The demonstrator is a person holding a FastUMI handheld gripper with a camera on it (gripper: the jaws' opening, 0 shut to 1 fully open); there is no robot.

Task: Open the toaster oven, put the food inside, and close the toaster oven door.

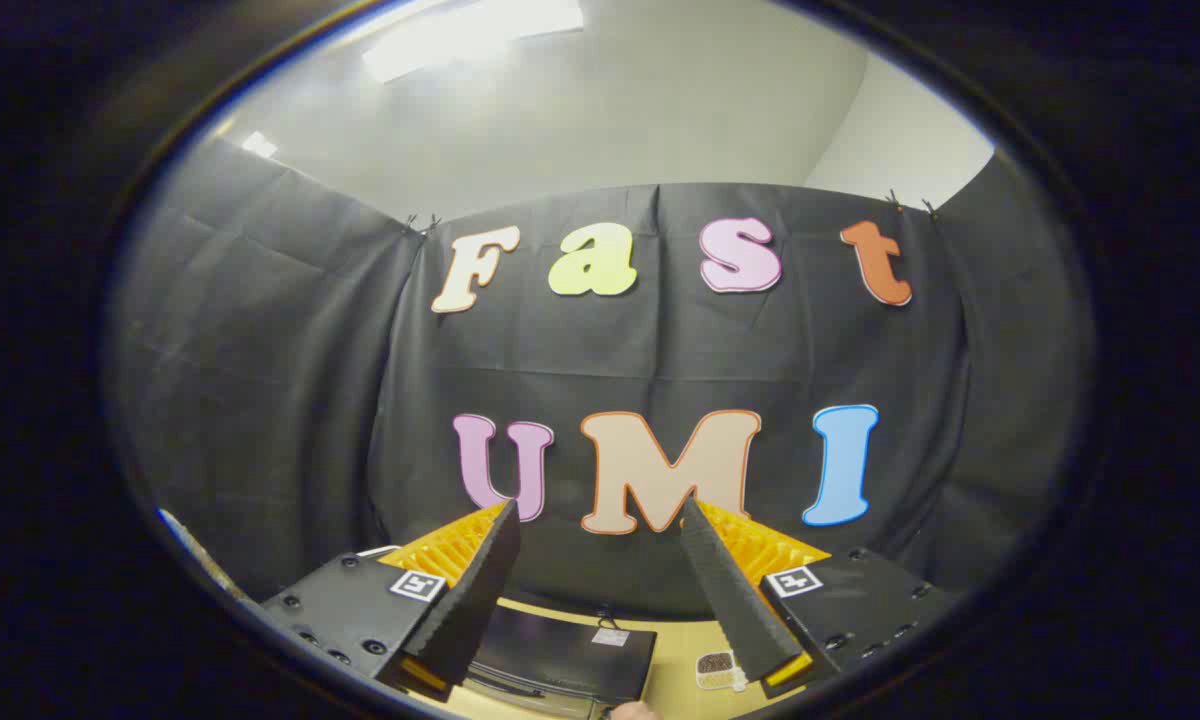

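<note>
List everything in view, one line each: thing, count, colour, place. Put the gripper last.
toaster oven: one, black, on the table below and between the fingers.
food: one small item, dark brown on a pale base, on the table beside the toaster oven, close by one finger; kind too small to tell.
table: one, light wood, beneath both.
booth wall: black cloth, beyond the fingers.
gripper: one, black fingers with orange backing, open, holding nothing, raised above the table.
</note>
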